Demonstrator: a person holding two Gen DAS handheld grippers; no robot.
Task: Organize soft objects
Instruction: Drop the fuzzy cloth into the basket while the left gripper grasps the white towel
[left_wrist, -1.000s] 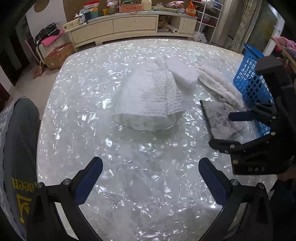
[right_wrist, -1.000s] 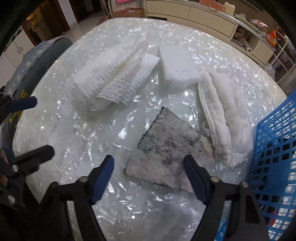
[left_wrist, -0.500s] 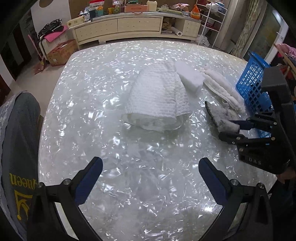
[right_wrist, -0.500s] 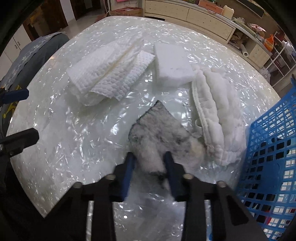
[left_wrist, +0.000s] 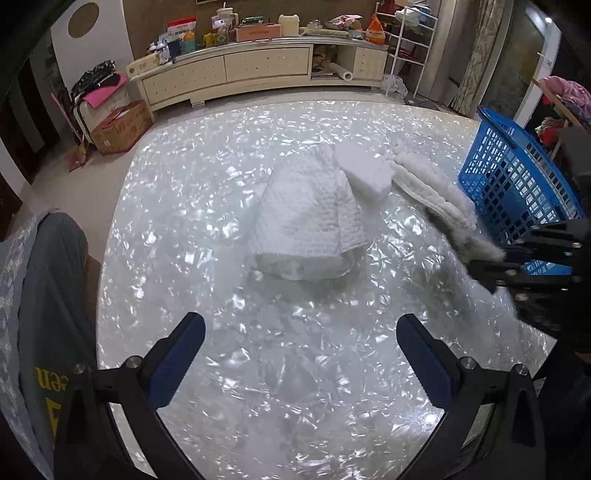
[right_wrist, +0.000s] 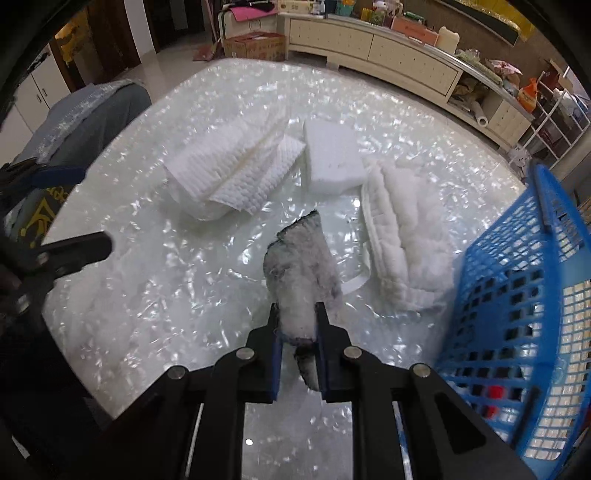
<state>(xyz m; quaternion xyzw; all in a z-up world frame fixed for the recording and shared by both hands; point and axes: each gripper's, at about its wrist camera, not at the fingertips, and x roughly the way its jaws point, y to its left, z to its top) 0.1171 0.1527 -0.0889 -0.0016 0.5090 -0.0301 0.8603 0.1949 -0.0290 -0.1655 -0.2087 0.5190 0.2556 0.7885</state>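
My right gripper (right_wrist: 297, 325) is clamped narrow on the near end of the grey fuzzy cloth (right_wrist: 301, 266), pinching it at one edge so the rest trails forward and clears the table (right_wrist: 147, 332) near its right edge. I hold it by the end because a limp piece like this folds under itself; I judge that a pinch at the edge lets it hang free for the swing to the blue basket (right_wrist: 535, 314) standing at the table's right edge. My left gripper (left_wrist: 301, 354) hovers wide and empty over the near edge, kept out of the way. Toward the middle lie the white waffle towel (left_wrist: 306, 221), the white sponge block (right_wrist: 332, 158) just beside its far corner, and the fluffy white pad (right_wrist: 406, 236) along the basket's side. A second ago the grey cloth lay flat between my spread fingers; half a second ago they had closed on it, and now it is lifted and bunched.
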